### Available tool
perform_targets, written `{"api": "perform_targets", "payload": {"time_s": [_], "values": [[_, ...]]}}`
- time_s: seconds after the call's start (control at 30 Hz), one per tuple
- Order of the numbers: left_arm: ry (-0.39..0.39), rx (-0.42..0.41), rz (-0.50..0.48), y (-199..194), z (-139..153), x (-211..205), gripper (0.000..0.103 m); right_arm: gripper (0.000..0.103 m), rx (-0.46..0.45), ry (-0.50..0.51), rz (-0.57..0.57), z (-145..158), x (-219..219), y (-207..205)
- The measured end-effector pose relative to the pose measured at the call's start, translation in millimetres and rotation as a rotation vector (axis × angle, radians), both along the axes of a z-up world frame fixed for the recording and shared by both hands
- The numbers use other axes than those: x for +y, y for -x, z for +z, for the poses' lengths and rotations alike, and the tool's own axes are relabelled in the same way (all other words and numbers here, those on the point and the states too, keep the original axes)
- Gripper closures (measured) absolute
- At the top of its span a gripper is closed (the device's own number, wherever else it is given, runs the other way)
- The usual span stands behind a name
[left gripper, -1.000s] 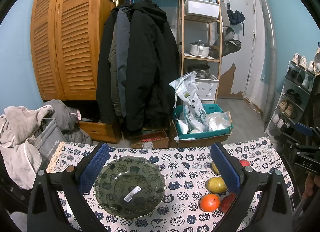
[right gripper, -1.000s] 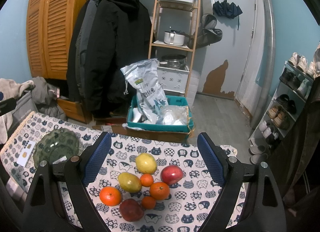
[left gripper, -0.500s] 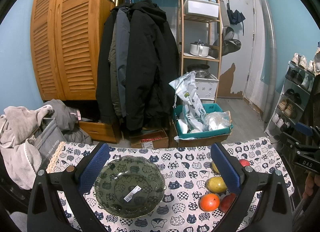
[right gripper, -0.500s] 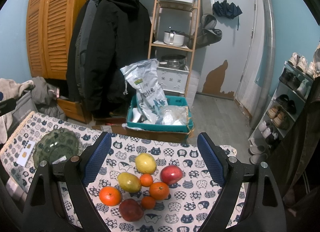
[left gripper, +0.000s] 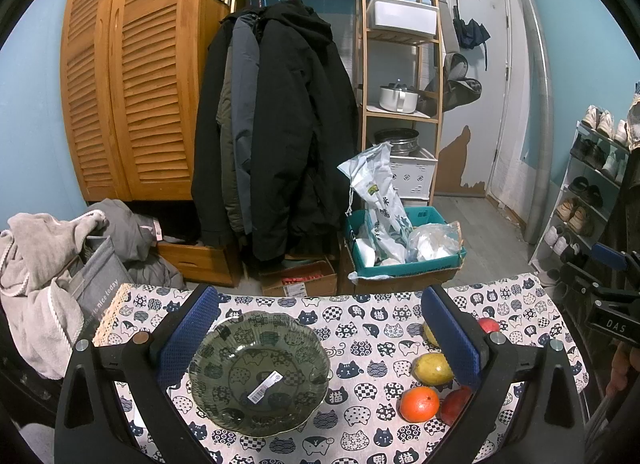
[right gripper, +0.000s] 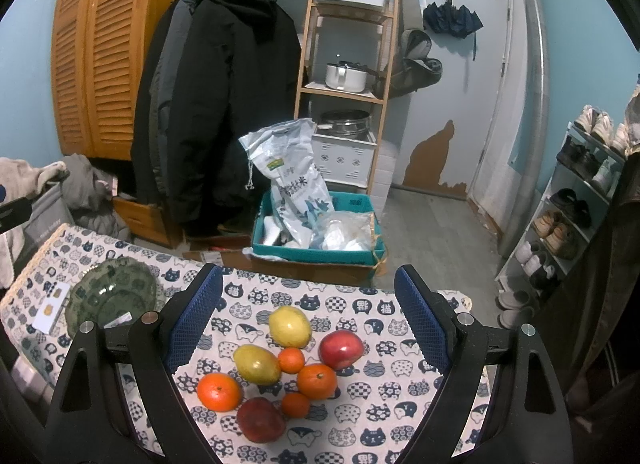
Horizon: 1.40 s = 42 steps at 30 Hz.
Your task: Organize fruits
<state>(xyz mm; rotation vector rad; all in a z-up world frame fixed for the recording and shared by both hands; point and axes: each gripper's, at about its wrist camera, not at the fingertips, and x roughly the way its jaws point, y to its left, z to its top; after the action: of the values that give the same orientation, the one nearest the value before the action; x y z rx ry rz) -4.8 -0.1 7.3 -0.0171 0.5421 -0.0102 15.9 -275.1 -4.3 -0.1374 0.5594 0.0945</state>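
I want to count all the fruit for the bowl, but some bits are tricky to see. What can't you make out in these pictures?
- Left wrist view: the left gripper's right finger covers most of the fruit; only a yellow fruit, an orange and red slivers show.
- Right wrist view: the glass bowl is partly behind the right gripper's left finger.
- The bowl's sticker text is too small.

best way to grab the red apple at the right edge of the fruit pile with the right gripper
Take the red apple across its round middle, coming down from above and slightly from the right. Its right and far sides face bare tablecloth, while the large orange sits close at its near-left, so probably set the jaws near-right to far-left. The right gripper hangs wide open over the pile.
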Motion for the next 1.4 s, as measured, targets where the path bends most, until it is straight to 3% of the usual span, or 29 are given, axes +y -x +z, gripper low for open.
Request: {"api": "perform_targets", "payload": {"time_s": [0.33, 0.57, 0.9, 1.4], "values": [[-0.003, 0.003, -0.003, 2, 1, -1, 0.001, 0.017, 0.000, 0.002, 0.000, -1, 10, 1], [-0.014, 0.045, -0.034, -1, -6, -11, 0.001, 0.017, 0.021, 0.008, -0.011, -5, -9, -1], [-0.040, 0.147, -0.061, -15, -39, -25, 0.001, 0.017, 0.093, 0.007, -0.044, -24, -16, -6], [-0.086, 0.341, -0.100, -38, -112, -56, 0.001, 0.017, 0.300, -0.019, -0.103, -88, -36, -7]]}}
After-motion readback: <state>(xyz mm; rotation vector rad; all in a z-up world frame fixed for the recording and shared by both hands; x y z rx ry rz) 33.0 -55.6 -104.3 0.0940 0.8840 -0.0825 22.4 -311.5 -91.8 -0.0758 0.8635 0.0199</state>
